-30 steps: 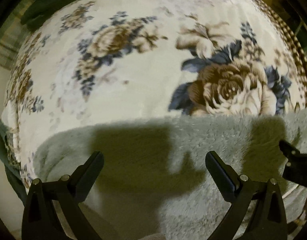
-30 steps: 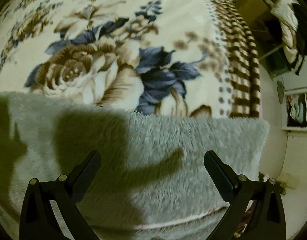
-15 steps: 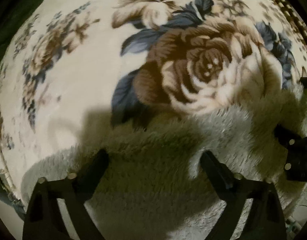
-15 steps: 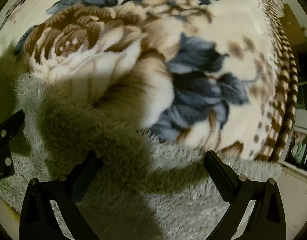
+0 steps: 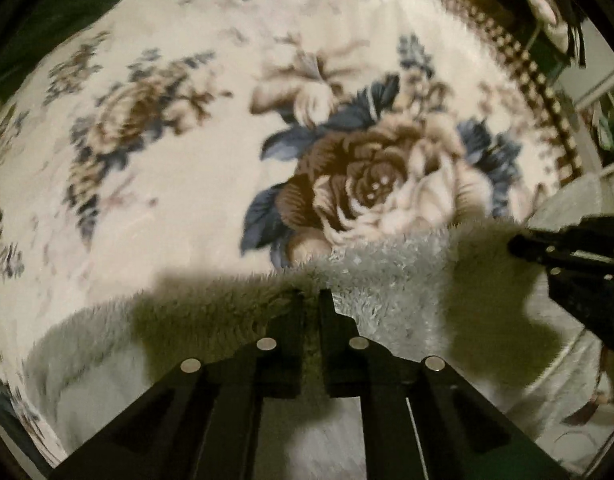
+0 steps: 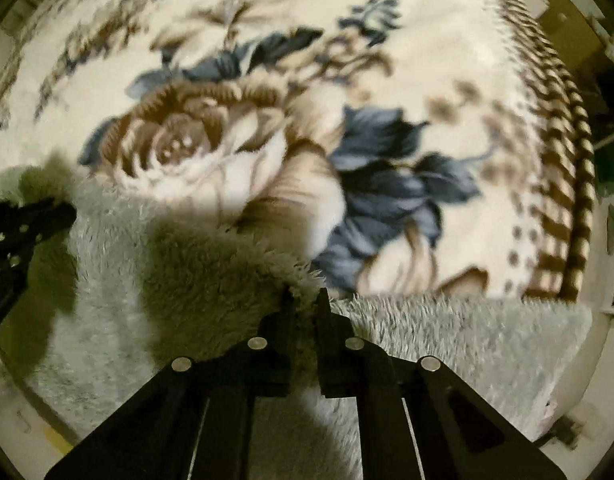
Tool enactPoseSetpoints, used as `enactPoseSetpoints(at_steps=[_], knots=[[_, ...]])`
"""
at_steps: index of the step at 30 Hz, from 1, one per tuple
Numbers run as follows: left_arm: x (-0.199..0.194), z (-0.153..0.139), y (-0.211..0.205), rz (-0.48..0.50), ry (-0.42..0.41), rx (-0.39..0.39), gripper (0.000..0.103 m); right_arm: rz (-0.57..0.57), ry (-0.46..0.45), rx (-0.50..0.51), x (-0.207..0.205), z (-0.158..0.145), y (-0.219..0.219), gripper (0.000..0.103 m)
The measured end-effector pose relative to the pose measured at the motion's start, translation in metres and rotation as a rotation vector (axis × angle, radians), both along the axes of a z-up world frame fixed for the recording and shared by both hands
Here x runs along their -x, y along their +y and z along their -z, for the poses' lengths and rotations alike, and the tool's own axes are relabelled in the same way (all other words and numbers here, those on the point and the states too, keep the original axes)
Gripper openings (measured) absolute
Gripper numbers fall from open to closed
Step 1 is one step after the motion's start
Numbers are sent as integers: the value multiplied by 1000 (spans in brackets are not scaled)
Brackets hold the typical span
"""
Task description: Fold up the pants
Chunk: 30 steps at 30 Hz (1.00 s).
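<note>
The pants (image 5: 379, 276) are pale grey and fluffy and lie across the near part of a floral blanket; they also show in the right wrist view (image 6: 447, 332). My left gripper (image 5: 311, 300) is shut on the far edge of the pants, with fleece pinched between its jaws. My right gripper (image 6: 306, 300) is shut on the same far edge further right. The right gripper also shows at the right edge of the left wrist view (image 5: 519, 246), and the left gripper at the left edge of the right wrist view (image 6: 63, 214).
The cream blanket (image 5: 195, 184) with brown roses and blue leaves covers the bed, with a brown striped border (image 6: 563, 160) at the right. Beyond the right edge are shelves and clutter (image 5: 555, 20). Dark green fabric (image 5: 47, 12) lies at the far left.
Both grippers were open above the pants' far edge and have closed on it. The views have pulled back a little, and the pinched fleece rises at both jaws.
</note>
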State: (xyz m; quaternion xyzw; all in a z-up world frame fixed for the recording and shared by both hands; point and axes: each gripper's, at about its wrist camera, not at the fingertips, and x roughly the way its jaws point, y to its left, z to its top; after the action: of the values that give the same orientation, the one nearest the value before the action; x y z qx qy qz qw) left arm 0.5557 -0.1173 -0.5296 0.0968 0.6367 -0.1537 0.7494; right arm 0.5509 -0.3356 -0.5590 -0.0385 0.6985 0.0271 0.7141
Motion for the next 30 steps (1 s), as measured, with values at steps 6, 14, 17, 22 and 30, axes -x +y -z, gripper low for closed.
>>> enactPoseSetpoints(at_steps=[6,14,17,22,30], knots=[[62,-65,14,-76,-76,56,2,58,-96,-45,40,-61,-8,7],[178,-111,34,-220,-55,96,0,98,-191,-80,158,-102,59,6],[218,-109,41,-259,-5,99,0,118,-171,-97,212,-107,63,6],[258,-91,47,-251,63,116,0,136,-128,-94,289,-99,73,5],[253,-39,90,-462,199,222,19,98,27,-52,351,-19,97,6]])
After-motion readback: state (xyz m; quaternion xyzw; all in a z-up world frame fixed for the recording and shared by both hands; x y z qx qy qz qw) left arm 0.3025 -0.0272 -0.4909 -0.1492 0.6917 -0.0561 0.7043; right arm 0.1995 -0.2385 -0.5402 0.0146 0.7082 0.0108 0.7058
